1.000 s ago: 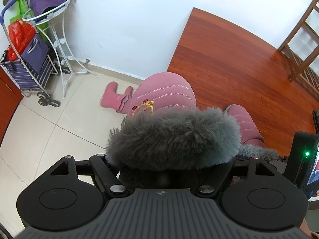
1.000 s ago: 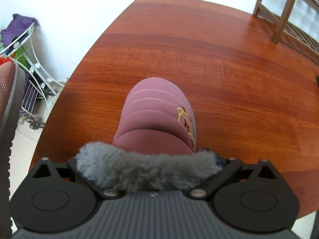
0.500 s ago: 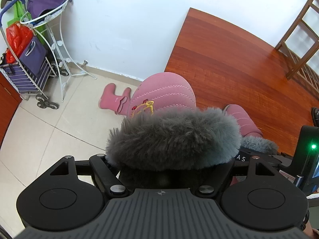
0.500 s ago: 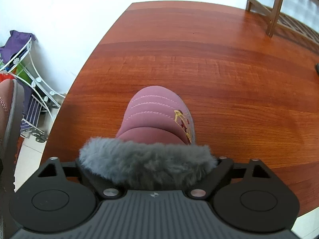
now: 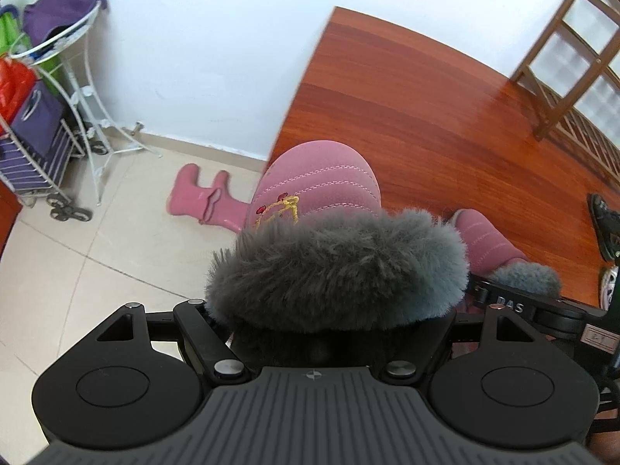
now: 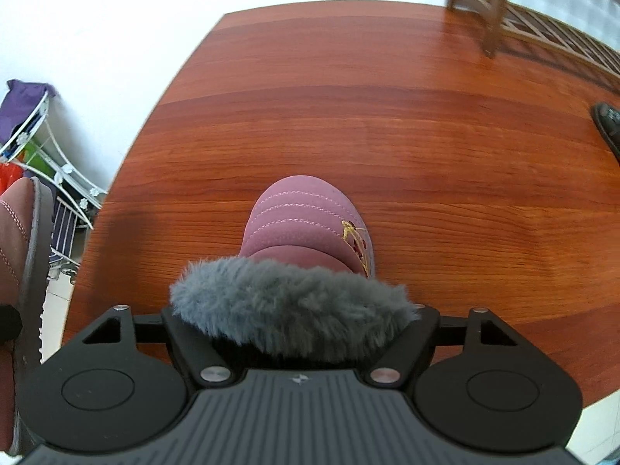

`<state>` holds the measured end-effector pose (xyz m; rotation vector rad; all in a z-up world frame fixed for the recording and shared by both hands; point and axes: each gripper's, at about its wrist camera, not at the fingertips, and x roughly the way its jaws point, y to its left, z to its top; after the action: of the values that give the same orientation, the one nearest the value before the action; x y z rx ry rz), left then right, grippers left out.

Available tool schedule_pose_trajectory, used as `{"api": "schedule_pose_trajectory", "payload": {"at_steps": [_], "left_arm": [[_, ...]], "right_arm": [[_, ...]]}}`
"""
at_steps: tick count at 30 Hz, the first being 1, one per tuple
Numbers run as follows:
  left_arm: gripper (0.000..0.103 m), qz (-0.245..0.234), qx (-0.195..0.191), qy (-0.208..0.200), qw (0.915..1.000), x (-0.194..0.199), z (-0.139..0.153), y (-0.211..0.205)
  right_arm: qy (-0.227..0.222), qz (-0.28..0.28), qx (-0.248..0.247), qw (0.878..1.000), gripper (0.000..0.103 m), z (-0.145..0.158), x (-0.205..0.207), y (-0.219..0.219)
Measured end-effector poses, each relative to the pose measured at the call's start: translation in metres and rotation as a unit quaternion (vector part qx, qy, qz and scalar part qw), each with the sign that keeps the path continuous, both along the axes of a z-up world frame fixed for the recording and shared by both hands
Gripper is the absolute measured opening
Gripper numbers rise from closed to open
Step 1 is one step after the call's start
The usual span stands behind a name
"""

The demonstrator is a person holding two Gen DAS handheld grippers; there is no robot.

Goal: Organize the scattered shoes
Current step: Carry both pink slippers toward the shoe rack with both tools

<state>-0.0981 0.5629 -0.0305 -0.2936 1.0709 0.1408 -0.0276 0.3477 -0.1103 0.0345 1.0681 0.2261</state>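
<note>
My left gripper (image 5: 333, 310) is shut on a pink slipper (image 5: 321, 182) with a grey fur cuff, held in the air at the left edge of the red wooden table (image 5: 445, 116). My right gripper (image 6: 294, 321) is shut on the matching pink slipper (image 6: 306, 221), low over the table; that slipper and gripper also show in the left wrist view (image 5: 488, 240). The left slipper's sole shows at the left edge of the right wrist view (image 6: 23, 255). The fingertips of both grippers are hidden under the fur.
A pair of pink boots (image 5: 201, 201) lies on the tiled floor by the wall. A white wire stand (image 5: 77, 77) and a shopping trolley (image 5: 31, 151) stand at the left. A dark shoe (image 5: 604, 224) lies on the table at right, near a wooden rack (image 5: 573, 62).
Both grippers have drawn back and shifted a little, each keeping hold of its slipper. The right slipper looks farther out over the table, and the dark shoe has come into view at right.
</note>
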Motion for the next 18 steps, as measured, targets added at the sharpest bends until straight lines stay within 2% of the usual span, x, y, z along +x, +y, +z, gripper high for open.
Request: {"api": "schedule_pose_trajectory", "payload": {"at_steps": [12, 18], "left_arm": [[0.077, -0.061, -0.005, -0.003, 0.9981, 0.029, -0.005, -0.054], [0.077, -0.088, -0.002, 0.001, 0.9961, 0.043, -0.004, -0.093]], "right_arm": [[-0.01, -0.03, -0.018, 0.999, 0.079, 0.024, -0.008, -0.09], [-0.012, -0.054, -0.015, 0.998, 0.079, 0.039, -0.016, -0.145]]}}
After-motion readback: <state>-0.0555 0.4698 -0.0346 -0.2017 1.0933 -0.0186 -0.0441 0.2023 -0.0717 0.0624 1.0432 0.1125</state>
